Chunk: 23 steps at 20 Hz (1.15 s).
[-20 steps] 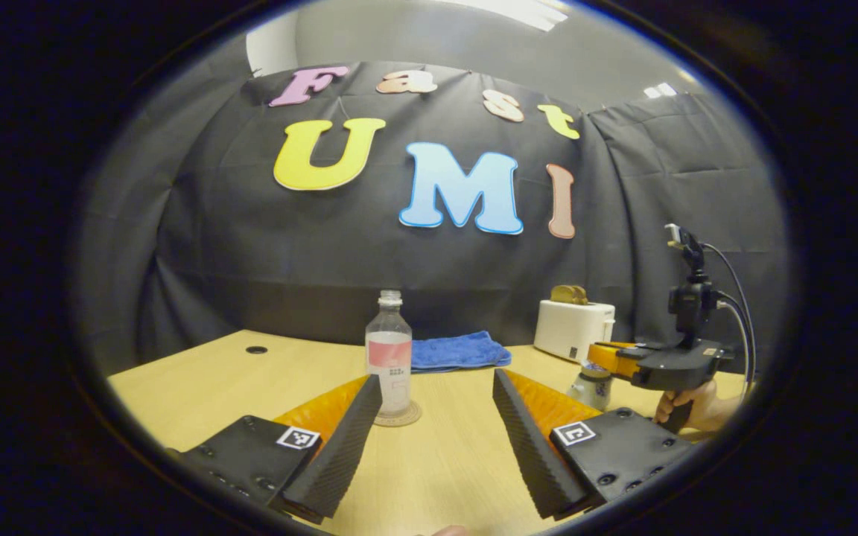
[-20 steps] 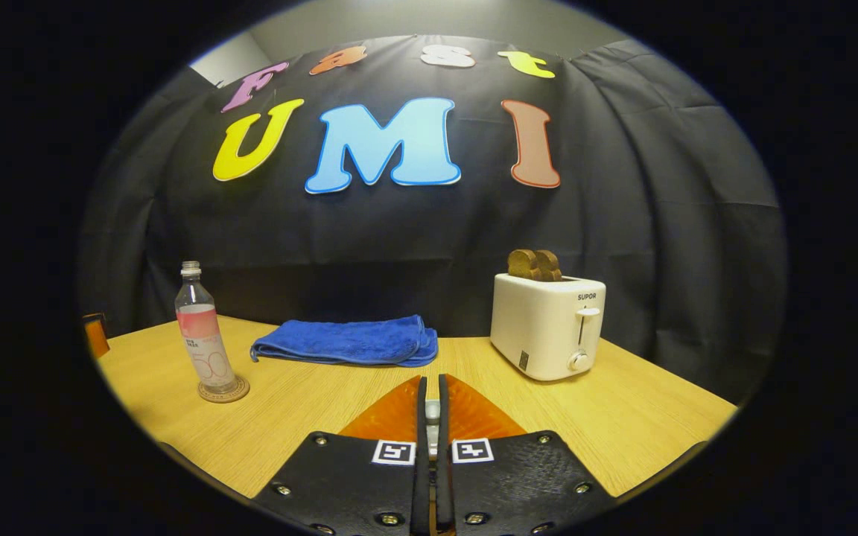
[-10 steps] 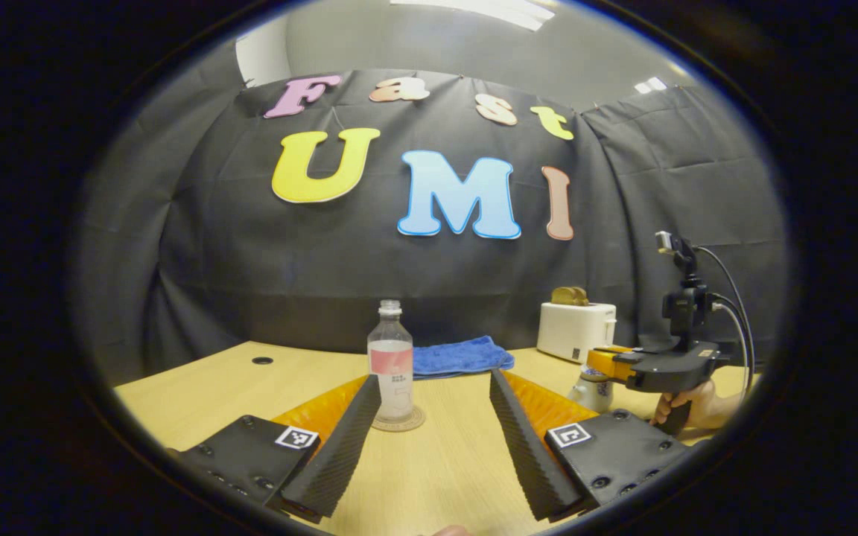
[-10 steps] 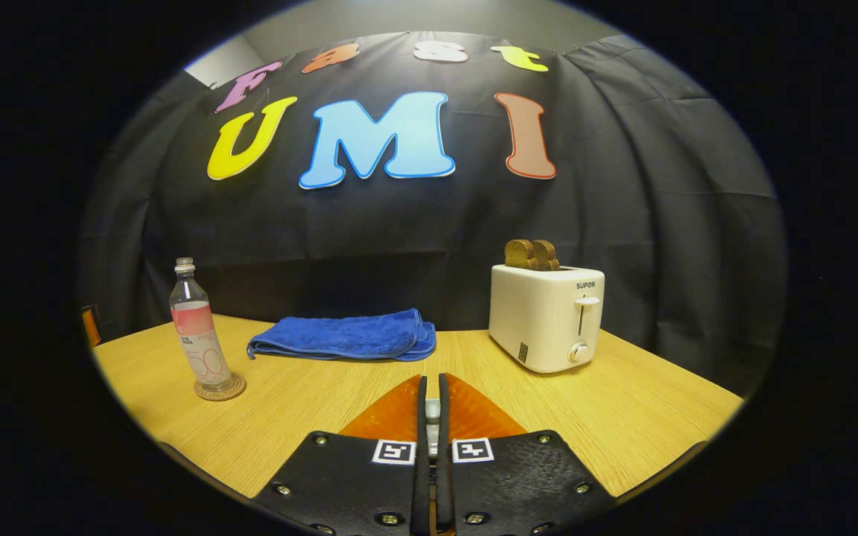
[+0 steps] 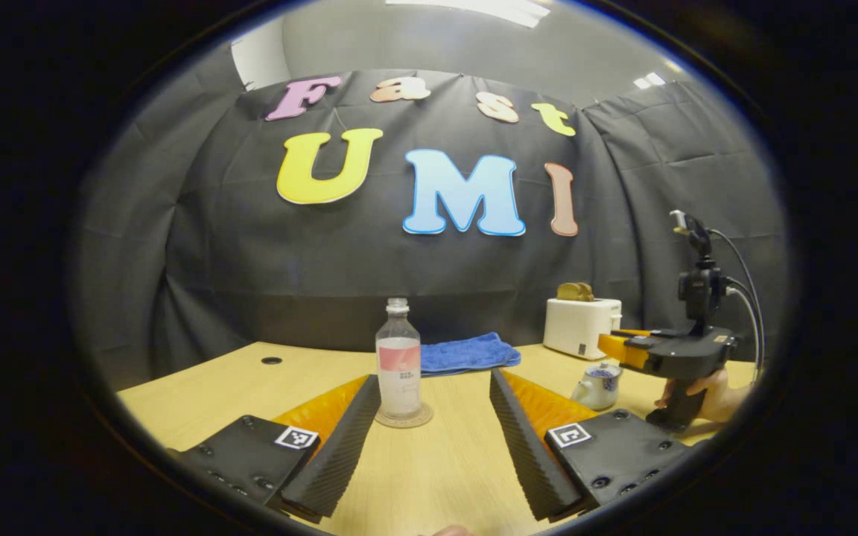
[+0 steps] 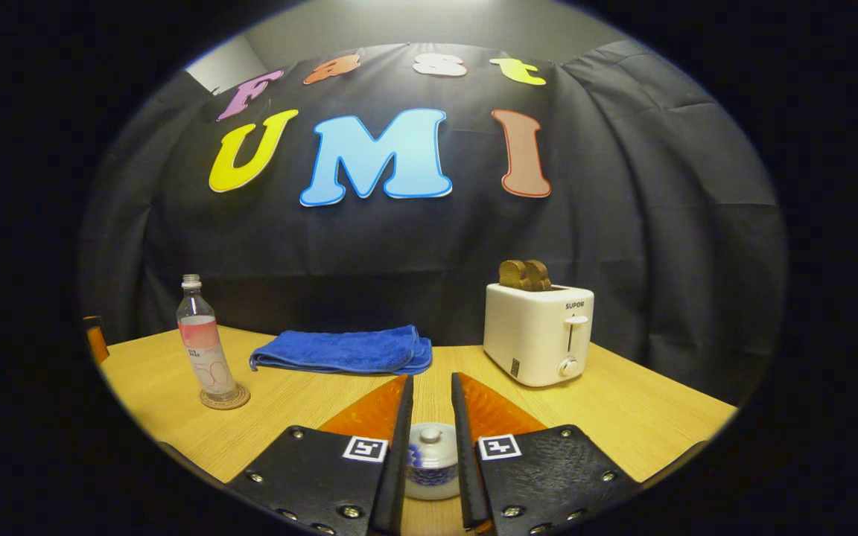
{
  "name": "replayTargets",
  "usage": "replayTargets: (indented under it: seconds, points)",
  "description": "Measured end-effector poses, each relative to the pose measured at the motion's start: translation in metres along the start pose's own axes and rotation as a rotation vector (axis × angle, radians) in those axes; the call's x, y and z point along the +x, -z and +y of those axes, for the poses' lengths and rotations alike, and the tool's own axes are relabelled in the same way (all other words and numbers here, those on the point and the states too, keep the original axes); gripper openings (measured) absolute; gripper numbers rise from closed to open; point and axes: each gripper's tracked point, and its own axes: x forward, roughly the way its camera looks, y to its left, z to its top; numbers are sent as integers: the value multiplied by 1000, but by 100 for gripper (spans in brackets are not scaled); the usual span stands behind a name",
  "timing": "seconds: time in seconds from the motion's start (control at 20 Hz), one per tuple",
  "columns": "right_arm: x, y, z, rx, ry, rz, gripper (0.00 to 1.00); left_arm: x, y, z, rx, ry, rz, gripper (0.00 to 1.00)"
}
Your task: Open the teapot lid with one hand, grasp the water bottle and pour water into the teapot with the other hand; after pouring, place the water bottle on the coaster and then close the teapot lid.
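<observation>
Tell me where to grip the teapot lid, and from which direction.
Judging by shape: take the small round knob on top of the teapot lid, coming from straight above. The lid is a low dome seated on the pot. The right gripper already stands open above it, one finger on each side.

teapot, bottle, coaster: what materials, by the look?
Teapot: likely glazed ceramic; glossy white, blue pattern, knobbed lid.
Water bottle: probably clear plastic, see-through with a pink label band; glass can't be excluded.
Coaster: perhaps cork or wood; matte tan disc with a darker rim, too small to tell.
</observation>
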Motion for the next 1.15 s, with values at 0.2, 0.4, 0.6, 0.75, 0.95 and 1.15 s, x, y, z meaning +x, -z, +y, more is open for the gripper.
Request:
replayTargets:
  seconds: [0.2,0.4,0.6,0.75,0.95,1.15]
  points:
    - [-47,-26,-7,11,6,-49,31,-5,2,-3,-3,-4,-5,100]
    - [-114,-20,-3,16,38,-70,46,-13,20,-22,-69,2,14,100]
    - [-150,-16,29,7,35,-131,90,-24,28,-46,-40,-2,20,100]
    - [-151,17,46,15,-12,-30,95,-36,34,-57,-4,-18,22,100]
    - [-157,33,47,21,7,-7,96,-48,36,-57,20,-73,8,100]
    - [-154,38,62,-3,-34,5,96,-46,48,-58,53,-119,42,100]
